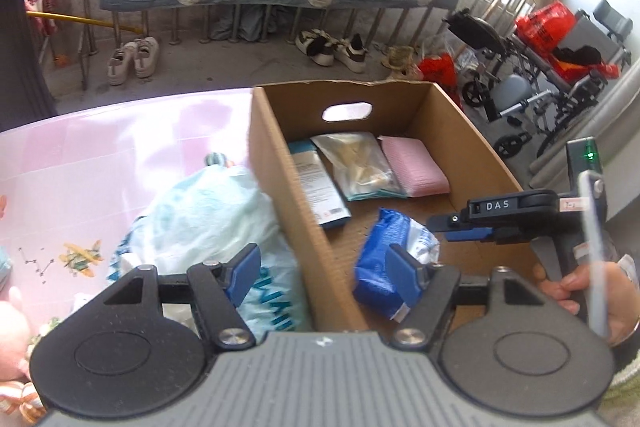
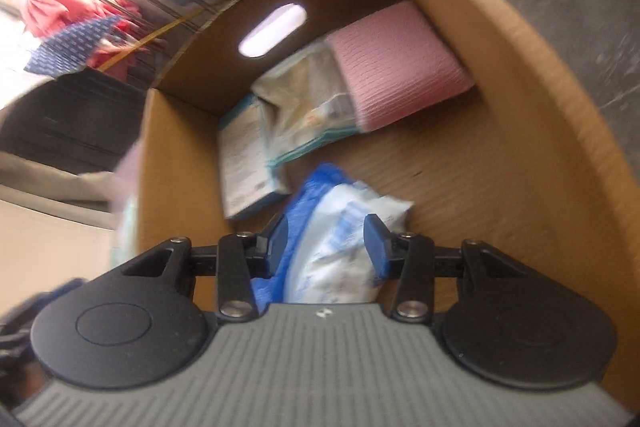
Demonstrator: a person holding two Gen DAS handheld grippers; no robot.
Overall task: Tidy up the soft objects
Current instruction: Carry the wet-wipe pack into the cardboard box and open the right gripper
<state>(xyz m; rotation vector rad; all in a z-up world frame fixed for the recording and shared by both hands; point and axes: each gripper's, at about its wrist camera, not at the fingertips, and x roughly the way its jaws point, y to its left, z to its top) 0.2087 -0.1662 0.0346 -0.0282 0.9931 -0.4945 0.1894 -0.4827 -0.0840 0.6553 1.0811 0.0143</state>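
An open cardboard box (image 1: 280,163) stands on a pink table. At its far end lie a pink pack (image 1: 412,163), a beige packet (image 1: 356,163) and a teal-edged flat packet (image 1: 316,183). A blue-and-white soft packet (image 1: 384,259) rests on the box floor nearer me. In the right wrist view this packet (image 2: 332,207) fills the gap between the blue pads of my right gripper (image 2: 326,243), which touch both its sides. My left gripper (image 1: 324,271) hangs open over the box's left wall with nothing between its pads. My right gripper (image 1: 448,227) reaches into the box from the right.
A pale plastic bag (image 1: 208,215) lies on the pink table (image 1: 100,155) just left of the box. A pink plush toy (image 1: 12,331) sits at the lower left. Shoes (image 1: 134,61), a wheelchair (image 1: 504,67) and red bags (image 1: 544,23) stand on the floor behind.
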